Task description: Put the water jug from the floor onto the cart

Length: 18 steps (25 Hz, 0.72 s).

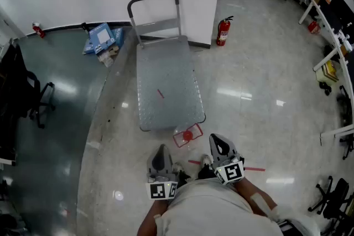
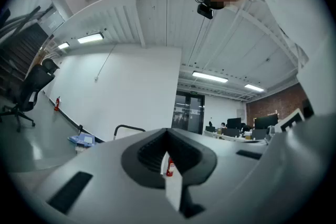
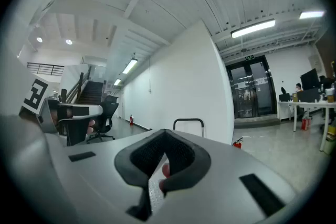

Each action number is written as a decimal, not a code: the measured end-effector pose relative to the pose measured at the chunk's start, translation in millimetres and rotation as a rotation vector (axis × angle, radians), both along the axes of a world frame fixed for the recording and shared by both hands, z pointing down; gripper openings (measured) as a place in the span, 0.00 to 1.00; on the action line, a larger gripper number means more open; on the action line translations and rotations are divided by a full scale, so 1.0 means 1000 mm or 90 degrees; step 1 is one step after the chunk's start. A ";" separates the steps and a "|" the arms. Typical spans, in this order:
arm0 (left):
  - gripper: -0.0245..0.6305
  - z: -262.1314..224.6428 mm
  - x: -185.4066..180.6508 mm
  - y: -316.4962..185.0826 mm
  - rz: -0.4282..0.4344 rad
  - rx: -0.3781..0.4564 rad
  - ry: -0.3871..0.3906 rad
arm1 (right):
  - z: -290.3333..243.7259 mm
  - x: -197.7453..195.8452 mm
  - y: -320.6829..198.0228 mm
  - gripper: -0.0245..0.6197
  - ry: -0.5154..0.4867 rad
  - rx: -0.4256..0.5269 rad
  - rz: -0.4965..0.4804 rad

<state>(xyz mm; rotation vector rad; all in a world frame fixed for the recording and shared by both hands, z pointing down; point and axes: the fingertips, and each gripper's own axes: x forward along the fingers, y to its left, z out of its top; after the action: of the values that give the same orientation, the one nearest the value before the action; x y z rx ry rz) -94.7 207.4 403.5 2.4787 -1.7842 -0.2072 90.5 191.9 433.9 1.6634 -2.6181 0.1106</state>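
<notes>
Water jug (image 1: 188, 135) stands on the floor at the near end of the flatbed cart (image 1: 166, 85), with a fire extinguisher (image 1: 222, 31) beyond. Left gripper (image 1: 162, 151) and right gripper (image 1: 217, 143) are both closed and empty. Only the gripper views show the ceiling lights (image 2: 210, 77).

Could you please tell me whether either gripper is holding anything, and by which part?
Nothing is held: the left gripper and the right gripper both have their jaws together and empty, facing the cart.
</notes>
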 end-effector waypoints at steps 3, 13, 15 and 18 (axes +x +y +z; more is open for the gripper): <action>0.04 0.000 -0.003 -0.002 -0.002 -0.003 -0.001 | 0.000 -0.002 -0.003 0.06 -0.003 -0.002 0.000; 0.04 0.001 -0.009 -0.006 -0.006 -0.001 0.001 | 0.007 -0.009 -0.010 0.06 -0.006 -0.010 -0.009; 0.04 0.004 -0.010 -0.007 -0.007 -0.004 0.002 | 0.015 -0.010 -0.013 0.06 -0.006 -0.021 -0.007; 0.04 0.005 -0.013 -0.010 -0.009 -0.010 0.004 | 0.037 -0.013 -0.022 0.06 0.014 -0.065 -0.004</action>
<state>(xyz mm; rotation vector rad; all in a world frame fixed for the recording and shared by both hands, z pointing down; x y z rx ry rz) -107.3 197.1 408.4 2.4525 -1.7943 -0.2008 77.4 170.3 470.7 1.6131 -2.5548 0.2206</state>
